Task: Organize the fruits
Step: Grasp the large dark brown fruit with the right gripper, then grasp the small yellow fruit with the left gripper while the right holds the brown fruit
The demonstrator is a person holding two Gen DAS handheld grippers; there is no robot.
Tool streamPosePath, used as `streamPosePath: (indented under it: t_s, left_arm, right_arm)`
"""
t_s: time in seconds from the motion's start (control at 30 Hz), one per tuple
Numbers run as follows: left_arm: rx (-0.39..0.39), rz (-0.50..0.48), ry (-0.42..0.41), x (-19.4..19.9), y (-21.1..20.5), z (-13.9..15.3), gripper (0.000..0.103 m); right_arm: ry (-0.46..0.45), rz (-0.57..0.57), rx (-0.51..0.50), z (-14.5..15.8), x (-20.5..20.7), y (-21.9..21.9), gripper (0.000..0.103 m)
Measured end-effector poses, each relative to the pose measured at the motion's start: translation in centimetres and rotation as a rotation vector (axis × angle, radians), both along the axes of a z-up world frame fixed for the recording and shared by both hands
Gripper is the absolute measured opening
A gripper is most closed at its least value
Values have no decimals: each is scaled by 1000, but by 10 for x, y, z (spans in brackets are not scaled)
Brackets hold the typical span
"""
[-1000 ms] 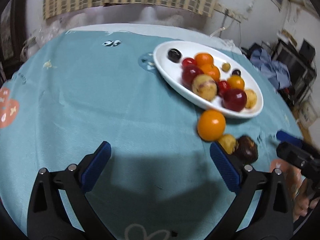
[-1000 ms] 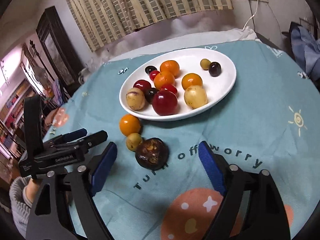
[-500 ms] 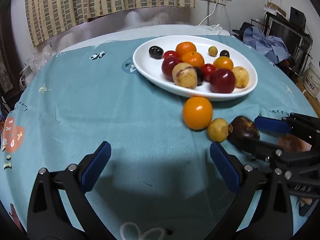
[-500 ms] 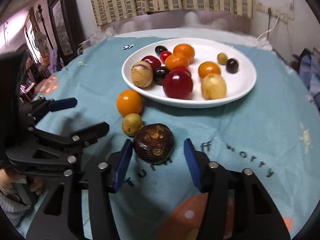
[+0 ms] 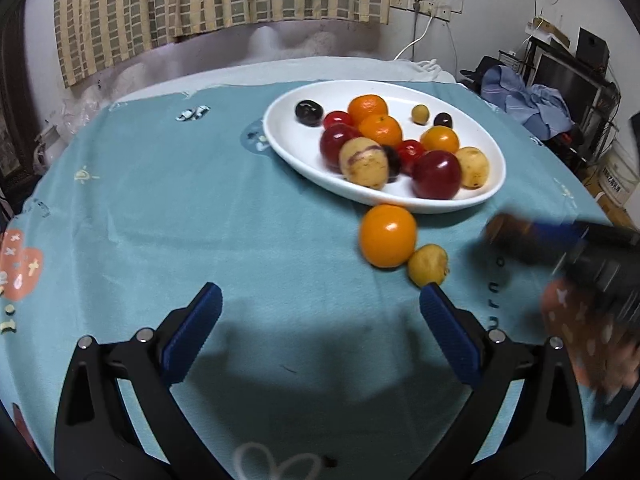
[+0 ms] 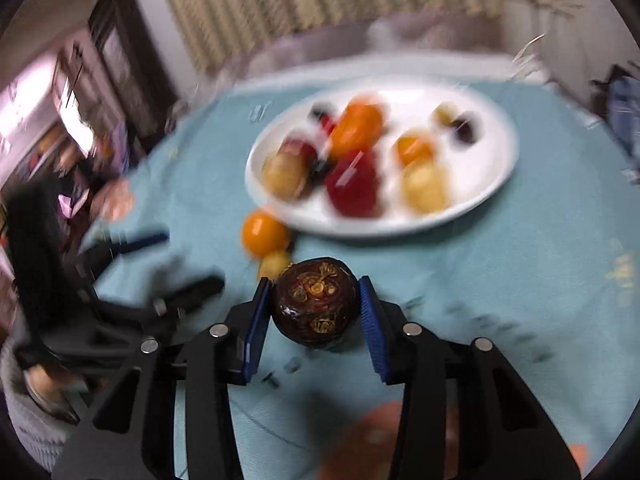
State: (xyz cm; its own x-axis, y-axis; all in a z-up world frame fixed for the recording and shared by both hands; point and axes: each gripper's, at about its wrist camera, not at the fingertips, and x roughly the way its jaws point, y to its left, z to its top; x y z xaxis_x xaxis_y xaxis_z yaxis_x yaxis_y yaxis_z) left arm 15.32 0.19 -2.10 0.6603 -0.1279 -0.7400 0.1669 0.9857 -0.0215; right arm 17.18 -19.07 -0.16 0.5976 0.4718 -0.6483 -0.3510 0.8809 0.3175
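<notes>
A household fruit-sorting job, caught mid-carry. Nearest the right wrist camera, the right tool [image 6: 316,312] is clenched on a dark purple-brown fruit [image 6: 315,306], its blue pads [image 6: 256,320] pressing either flank; whether the fruit is lifted or touching the teal cloth of the worktop [image 6: 520,280] cannot be told through the motion blur. In the left wrist view the left tool [image 5: 320,332] hangs released and empty above bare cloth, its pads spread wide.

Just beyond, two fruits lie loose on the cloth: an orange [image 5: 387,235] close against the rim of the white plate [image 5: 288,140], and a small yellow fruit [image 5: 428,265] touching the orange on its near side. Farther back, the plate holds a crowded cluster: two oranges, red plum-like fruits, cherry tomatoes, pale yellow fruits and a few dark ones, with open space left mainly along its far edge.

The risks look plain. The held fruit is round, glossy and gripped only at two points, so a fast swing could roll it out of the pads. Set down among the packed fruit, it may knock others over the shallow rim. The loose pair sits near the likely path and could be nudged away across the worktop.
</notes>
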Motion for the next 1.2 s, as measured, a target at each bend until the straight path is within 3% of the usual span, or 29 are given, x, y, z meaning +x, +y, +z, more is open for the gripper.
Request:
streamPosePath:
  t_s: [0.13,0.27,0.43,0.53,0.63,0.7,0.73,0.97,1.2]
  left_arm:
    - [-20,-9,11,-1,-13,-1,101]
    - [-17,6,16,3,-29,1,101]
    - [67,4,3,10,-50,0,101]
    - [79,-15,14,17,-57,-4,99]
    - [81,-41,28,20,-61,-8,92]
    - [73,-66,49,25,-64,-13,74]
    - [73,-69,55,27,-65,-16,71]
    - [42,-74,61,38,-64,-17,70]
    - [52,-108,54,30,-67,-18,59]
  right_arm:
    - [-29,-81,83,15,-4,-25,44]
    - [-8,-89,104,13,0,-29,44]
    - [3,-80,116,15,2,-26,44]
    - [14,-83,126,13,4,-26,44]
    - [31,-87,130,10,6,-27,44]
    - [38,-86,130,8,7,-25,44]
    - [40,-86,129,7,6,-25,44]
    - [56,-79,115,0,8,-22,44]
    - [79,-81,110,-7,12,-21,44]
